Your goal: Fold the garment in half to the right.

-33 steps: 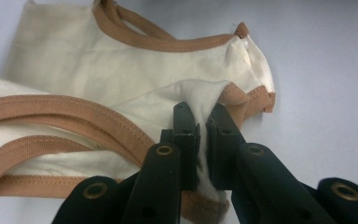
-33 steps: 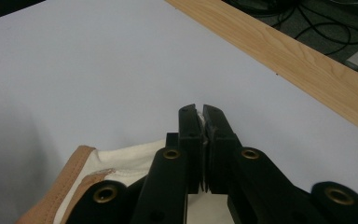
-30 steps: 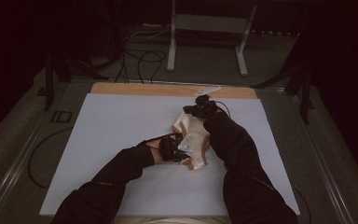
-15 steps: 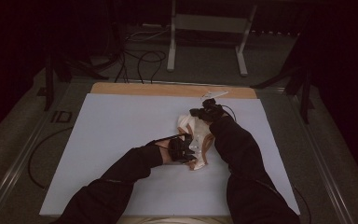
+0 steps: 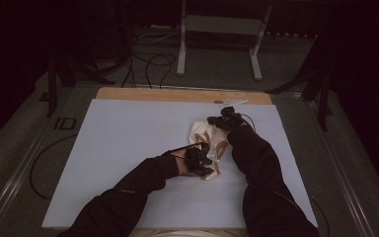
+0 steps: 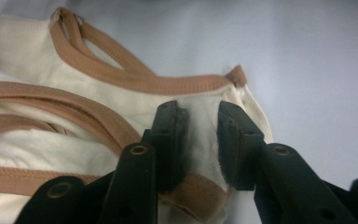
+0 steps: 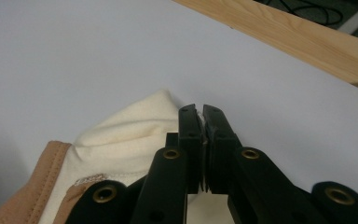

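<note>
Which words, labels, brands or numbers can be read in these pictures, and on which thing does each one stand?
None can be read. The cream garment with tan trim, the pale blue table cover, the wooden edge and the black tongs carry no legible text, brand or number in any view.

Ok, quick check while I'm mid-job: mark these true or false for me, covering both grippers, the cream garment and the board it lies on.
1. The right gripper is shut on a fold of the cream garment. True.
2. The left gripper is clamped tight on the cloth. False: its jaws have just been opening and stand apart, with cloth between them but not pinched.
3. The garment has tan-brown trim along its edges. True.
4. The garment hangs off the near edge of the pale board. False: it lies wholly on the board, right of centre.
5. A strip of bare wood runs along the board's far edge. True.
</note>
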`<state>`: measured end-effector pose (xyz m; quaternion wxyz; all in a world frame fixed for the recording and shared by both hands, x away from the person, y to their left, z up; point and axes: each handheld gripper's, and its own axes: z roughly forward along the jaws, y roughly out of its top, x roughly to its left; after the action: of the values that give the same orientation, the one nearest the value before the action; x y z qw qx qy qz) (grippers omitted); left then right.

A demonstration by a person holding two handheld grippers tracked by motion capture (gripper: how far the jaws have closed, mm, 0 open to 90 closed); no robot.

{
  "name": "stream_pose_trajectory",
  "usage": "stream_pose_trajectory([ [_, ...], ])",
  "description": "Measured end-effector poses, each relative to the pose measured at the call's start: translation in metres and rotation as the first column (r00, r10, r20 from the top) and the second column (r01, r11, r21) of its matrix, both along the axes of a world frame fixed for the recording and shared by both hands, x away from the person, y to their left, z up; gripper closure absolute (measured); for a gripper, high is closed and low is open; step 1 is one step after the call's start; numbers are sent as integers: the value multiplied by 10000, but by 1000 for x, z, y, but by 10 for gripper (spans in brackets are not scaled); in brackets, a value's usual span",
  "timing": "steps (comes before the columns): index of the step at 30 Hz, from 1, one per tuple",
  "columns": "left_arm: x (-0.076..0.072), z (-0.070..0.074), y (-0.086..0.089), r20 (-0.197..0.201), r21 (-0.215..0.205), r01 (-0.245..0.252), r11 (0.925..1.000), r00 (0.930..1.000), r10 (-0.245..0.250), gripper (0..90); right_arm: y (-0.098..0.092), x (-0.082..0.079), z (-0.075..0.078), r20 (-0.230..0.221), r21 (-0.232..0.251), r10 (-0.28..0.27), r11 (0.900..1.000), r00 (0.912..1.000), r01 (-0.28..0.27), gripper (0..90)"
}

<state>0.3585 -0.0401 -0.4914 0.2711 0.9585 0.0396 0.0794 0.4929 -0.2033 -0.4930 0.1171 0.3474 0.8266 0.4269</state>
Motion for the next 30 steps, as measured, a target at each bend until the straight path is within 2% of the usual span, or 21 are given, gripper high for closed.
stream_pose_trajectory([
  [8,0,-1,-9,-157,-200,23,9998,9999,-26,643,-13,1,-7,-178,65,-322,9995,9993,323,861],
  [9,1,-1,-9,-174,-196,10,9998,9998,-14,638,-14,1,-8,-234,52,-385,9992,9990,386,841],
  [10,1,0,-9,-180,-198,37,9998,9998,-41,631,-15,1,-8,-314,24,-476,9989,9984,477,781],
  [11,1,-1,-8,-238,-290,-19,9996,9997,12,613,-17,2,-9,-361,-16,-572,9984,9977,572,769],
  [13,1,0,-7,-371,-389,-83,9992,9993,69,572,-19,2,-9,-315,-133,-687,9976,9971,683,673],
  [15,2,2,-6,-480,-537,-98,9985,9988,72,501,-21,3,-9,-509,-89,-807,9967,9954,803,622],
  [17,2,5,-4,-535,-691,-133,9975,9985,96,452,-22,3,-8,-433,-213,-874,9960,9952,865,562],
  [19,0,11,-1,-582,-892,-177,9959,9982,125,390,-23,4,-5,-480,-135,-942,9955,9944,936,504],
  [22,-1,23,5,-657,-1342,-286,9905,9976,199,307,-24,3,1,-363,-129,-989,9951,9944,985,445],
  [24,-1,31,11,-757,-1580,-242,9871,9971,123,239,-23,2,6,-302,-124,-937,9956,9951,934,435],
  [26,-2,39,18,-759,-1942,-218,9807,9971,72,145,-20,-1,14,-164,-122,-848,9963,9963,846,432],
  [29,-3,46,31,-943,-2393,-537,9695,9950,319,50,-13,-7,24,-49,12,-607,9982,9981,607,427],
  [30,-3,47,37,-888,-2419,-699,9678,9948,497,14,-9,-9,28,-3,26,-474,9989,9989,474,428],
])
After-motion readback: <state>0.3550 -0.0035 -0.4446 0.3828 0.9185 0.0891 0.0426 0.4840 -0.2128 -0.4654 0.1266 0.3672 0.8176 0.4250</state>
